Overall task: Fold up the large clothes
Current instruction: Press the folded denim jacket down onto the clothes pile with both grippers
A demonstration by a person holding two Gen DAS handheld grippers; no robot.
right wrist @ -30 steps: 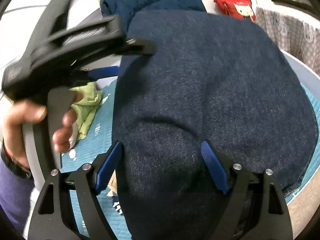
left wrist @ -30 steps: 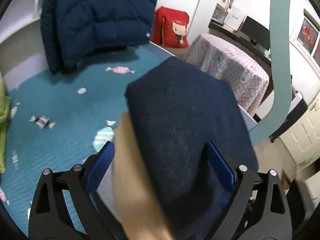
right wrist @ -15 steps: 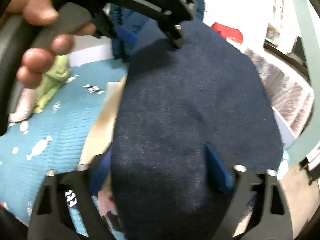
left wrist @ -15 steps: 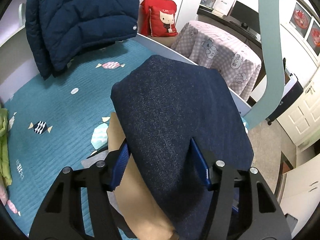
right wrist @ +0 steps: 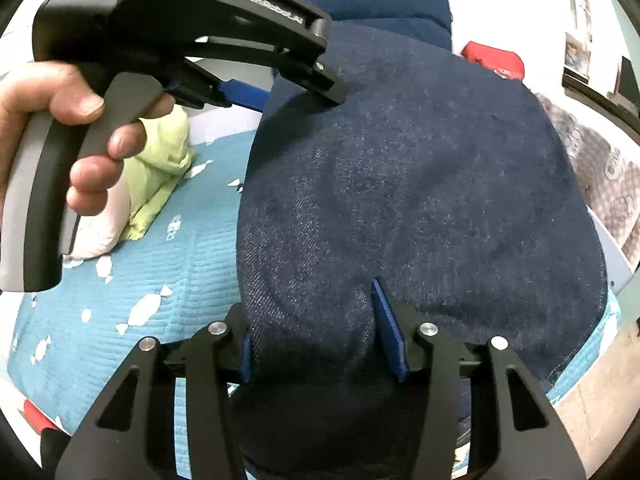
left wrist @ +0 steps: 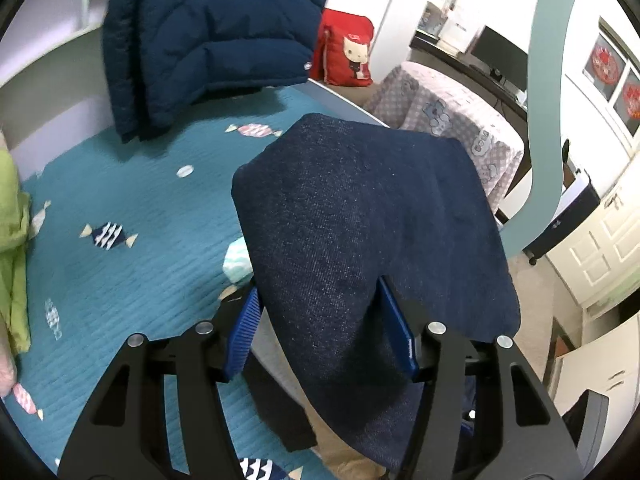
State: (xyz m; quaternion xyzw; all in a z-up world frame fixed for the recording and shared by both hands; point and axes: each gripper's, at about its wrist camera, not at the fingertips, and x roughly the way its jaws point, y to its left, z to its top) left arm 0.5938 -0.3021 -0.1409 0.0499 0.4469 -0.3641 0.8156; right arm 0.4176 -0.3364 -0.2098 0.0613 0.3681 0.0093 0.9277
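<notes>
Left wrist view shows the left gripper [left wrist: 318,326] clenched on the jeans [left wrist: 372,232], above the bed [left wrist: 132,280]. The right gripper [right wrist: 320,340] has just been closing and grasps the jeans too.

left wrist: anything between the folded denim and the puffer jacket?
Only bare teal bedspread with candy prints lies between the denim and the jacket; no clothes there. The left wrist view shows it.

This is a home bedroom: a bed with a teal quilted candy-print cover [left wrist: 132,184], a navy padded jacket [left wrist: 208,36] at its far edge, a red cartoon cushion [left wrist: 346,54], a pink checked cloth-covered table [left wrist: 460,120], a black monitor [left wrist: 502,56] and white panelled doors [left wrist: 600,252].
</notes>
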